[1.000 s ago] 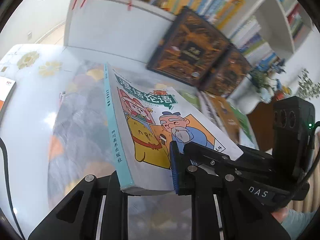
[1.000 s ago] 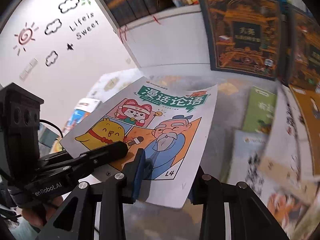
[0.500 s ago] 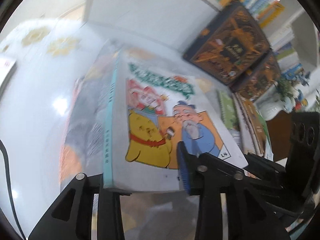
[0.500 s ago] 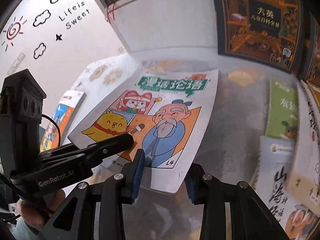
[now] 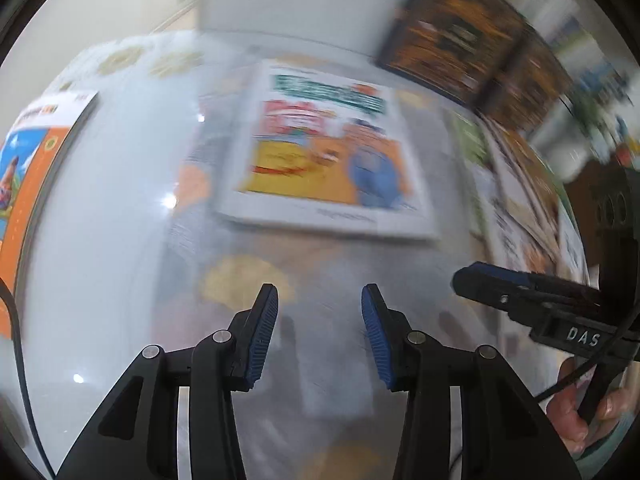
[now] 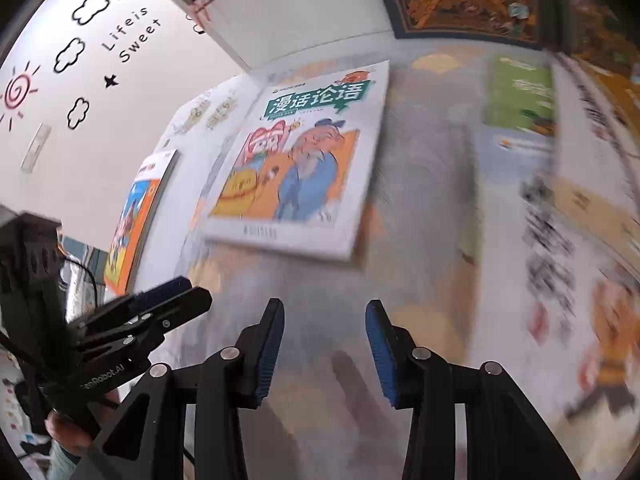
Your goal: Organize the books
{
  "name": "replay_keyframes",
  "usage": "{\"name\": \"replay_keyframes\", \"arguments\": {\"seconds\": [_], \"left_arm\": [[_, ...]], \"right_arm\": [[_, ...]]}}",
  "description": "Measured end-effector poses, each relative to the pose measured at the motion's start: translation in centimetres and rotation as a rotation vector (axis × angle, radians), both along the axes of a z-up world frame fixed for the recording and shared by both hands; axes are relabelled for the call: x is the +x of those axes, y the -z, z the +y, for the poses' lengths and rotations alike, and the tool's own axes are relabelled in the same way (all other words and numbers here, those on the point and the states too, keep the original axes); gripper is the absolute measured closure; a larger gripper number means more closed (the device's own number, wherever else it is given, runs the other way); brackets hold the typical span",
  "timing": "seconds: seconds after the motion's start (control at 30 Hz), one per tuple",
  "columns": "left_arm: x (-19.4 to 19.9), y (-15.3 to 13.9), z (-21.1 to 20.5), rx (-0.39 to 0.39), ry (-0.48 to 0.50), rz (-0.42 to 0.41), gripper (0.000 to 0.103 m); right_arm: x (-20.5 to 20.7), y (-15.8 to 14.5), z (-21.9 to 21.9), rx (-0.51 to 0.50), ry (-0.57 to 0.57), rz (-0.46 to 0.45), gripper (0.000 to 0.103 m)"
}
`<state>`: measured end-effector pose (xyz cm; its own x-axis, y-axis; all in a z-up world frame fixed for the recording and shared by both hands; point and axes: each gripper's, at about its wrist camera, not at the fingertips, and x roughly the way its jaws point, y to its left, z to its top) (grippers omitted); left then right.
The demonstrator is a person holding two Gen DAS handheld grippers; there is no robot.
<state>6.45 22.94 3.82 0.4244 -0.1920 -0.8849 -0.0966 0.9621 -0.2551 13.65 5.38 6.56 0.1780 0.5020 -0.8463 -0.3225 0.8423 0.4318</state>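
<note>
Two grippers: both in view, each with blue-padded black fingers, both tilted down toward the table (image 5: 112, 240).
Left gripper (image 5: 320, 332): jaws have just been opening; they stand moderately apart, with bare tabletop showing in the gap and no pad on any book.
Right gripper (image 6: 325, 344): jaws have just been opening too; a similar moderate gap, nothing between the pads, only the glossy patterned table surface below.
Cartoon book (image 6: 304, 164): lies flat, cover up, on the table ahead of both grippers and clear of their fingertips; white cover with a green title banner, a yellow figure and a bearded man in blue. It is blurred in the left wrist view and sharper in the right.
Orange-and-blue book (image 5: 28, 184): flat on the table's left part, well apart from the cartoon book.
Other books (image 6: 520, 96): a green-covered one and several more lie flat to the right of the cartoon book, their covers smeared by motion.
Dark ornate volumes (image 5: 452, 32): stand upright at the far edge of the table, leaning against the bookcase.
Hands: fingers of the person's right hand (image 5: 580, 416) show at the lower right of the left wrist view, wrapped around the other gripper's handle.
Wall (image 6: 80, 92): white, with sun, cloud and lettering decals.
</note>
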Motion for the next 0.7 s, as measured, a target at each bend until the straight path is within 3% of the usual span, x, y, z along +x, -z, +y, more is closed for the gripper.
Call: {"name": "replay_keyframes", "arguments": {"seconds": [0.23, 0.4, 0.6, 0.7], "left_arm": [[-1.7, -2.3, -10.5, 0.057, 0.211, -0.009, 0.057], [-1.2, -3.3, -17.1, 0.112, 0.297, -0.006, 0.057], [0.1, -4.1, -24.1, 0.090, 0.334, -0.019, 0.057], [0.8, -4.3, -27.0, 0.042, 0.336, -0.041, 0.057]], "right_arm": [[-7.1, -3.3, -8.5, -0.107, 0.086, -0.120, 0.048], [-9.8, -3.9, -17.2, -0.117, 0.236, -0.115, 0.046], [-10.5, -4.4, -25.9, -0.125, 0.367, -0.120, 0.046], [-10.2, -4.7, -29.4, -0.118, 0.400, -0.113, 0.046]]}}
